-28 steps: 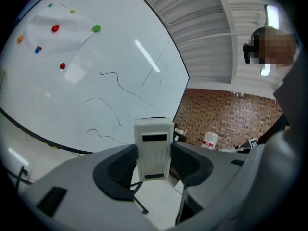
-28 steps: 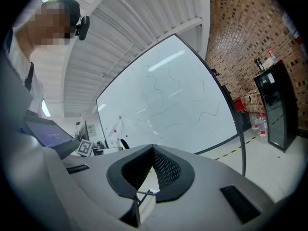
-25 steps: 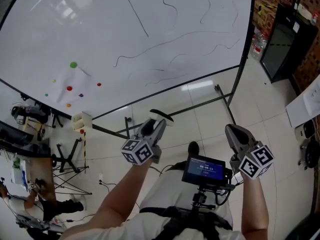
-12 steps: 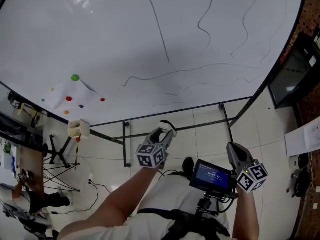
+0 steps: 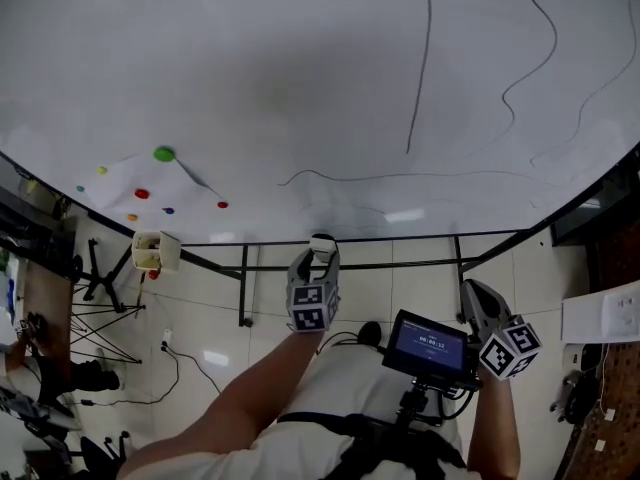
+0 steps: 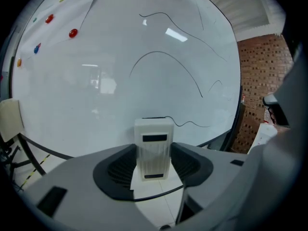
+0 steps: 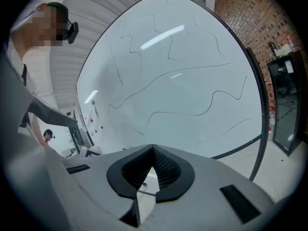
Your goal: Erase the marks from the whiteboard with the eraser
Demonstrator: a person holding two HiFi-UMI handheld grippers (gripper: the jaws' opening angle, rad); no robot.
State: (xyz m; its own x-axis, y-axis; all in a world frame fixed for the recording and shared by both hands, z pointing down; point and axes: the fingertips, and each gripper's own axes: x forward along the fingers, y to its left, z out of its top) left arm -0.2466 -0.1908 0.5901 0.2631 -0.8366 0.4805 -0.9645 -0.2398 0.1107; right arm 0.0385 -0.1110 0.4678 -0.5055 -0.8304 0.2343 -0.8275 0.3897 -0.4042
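Observation:
A large whiteboard with thin black wavy marks fills the upper head view. My left gripper is shut on a white eraser, held upright between the jaws just under the board's lower edge; its top end points at the board. Whether the eraser touches the board I cannot tell. Black lines run above the eraser. My right gripper hangs low at the right, shut and empty, well away from the board. The jaw tips meet in the right gripper view.
Coloured magnets and a paper sheet sit at the board's lower left. A small tray hangs by the stand's black frame. A chest-mounted screen is between my arms. Brick wall and a black cabinet stand to the right.
The view has shifted left along the board and closer. My left gripper with the eraser rose toward the board's lower edge. The right gripper stayed low.

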